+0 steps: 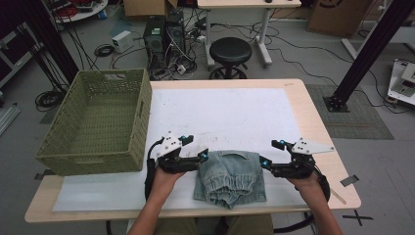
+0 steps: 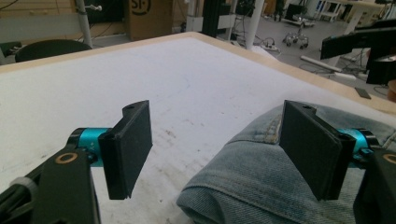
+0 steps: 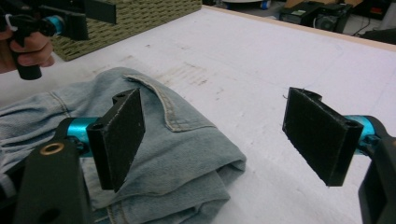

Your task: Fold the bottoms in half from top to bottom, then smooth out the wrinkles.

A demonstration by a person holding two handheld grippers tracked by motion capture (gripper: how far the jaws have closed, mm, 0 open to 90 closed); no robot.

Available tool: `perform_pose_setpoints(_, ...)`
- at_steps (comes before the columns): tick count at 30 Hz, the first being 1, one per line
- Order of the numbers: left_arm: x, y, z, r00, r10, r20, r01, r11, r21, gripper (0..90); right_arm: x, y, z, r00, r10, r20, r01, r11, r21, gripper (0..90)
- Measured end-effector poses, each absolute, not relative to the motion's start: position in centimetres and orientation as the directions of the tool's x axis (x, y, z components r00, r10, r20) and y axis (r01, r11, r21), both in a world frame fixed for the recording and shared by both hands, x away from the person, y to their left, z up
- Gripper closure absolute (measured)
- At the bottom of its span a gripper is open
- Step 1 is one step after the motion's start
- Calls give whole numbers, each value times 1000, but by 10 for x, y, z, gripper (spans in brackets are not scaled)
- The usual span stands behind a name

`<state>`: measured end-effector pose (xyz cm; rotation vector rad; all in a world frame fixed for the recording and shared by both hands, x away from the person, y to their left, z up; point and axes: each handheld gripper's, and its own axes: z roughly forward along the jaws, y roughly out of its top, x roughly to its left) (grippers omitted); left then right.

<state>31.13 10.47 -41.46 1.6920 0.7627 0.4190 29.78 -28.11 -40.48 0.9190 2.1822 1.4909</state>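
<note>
A folded bundle of faded blue denim (image 1: 230, 176) lies on the white sheet that covers the light wooden table (image 1: 320, 147), close to the near edge and about midway between the left and right edges. Its gathered cuffs point toward the near edge, and a stitched seam curves across its top.

The left gripper (image 1: 194, 148), black with teal fittings, sits just beside the left edge of the denim. Its jaws stand wide apart and grasp nothing. In the left gripper view (image 2: 215, 149) the rounded fold of the cloth rises into the gap from below and passes under the right-hand jaw, while the other jaw hangs over bare white sheet.

The right gripper (image 1: 272, 152) sits just beside the right edge of the denim, its jaws also spread wide and empty. In the right gripper view (image 3: 212, 140) the corner of the bundle lies beneath and behind the left-hand jaw, and the other jaw is over bare sheet.

A green woven plastic basket (image 1: 98, 122) stands at the table's far left corner, well apart from the cloth.
</note>
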Motion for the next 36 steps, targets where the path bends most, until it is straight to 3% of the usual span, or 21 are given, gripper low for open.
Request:
perform_pose_setpoints(25,314,107,-417,707,686,-171,320,-94,943,258,299,-290,-403,-705,705,81,321,215,922,214)
perform_pose_setpoints(36,317,100,-426,712,662,-235,390,-95,916,258,302,-284,-409,-704,706,82,342,236,910,214)
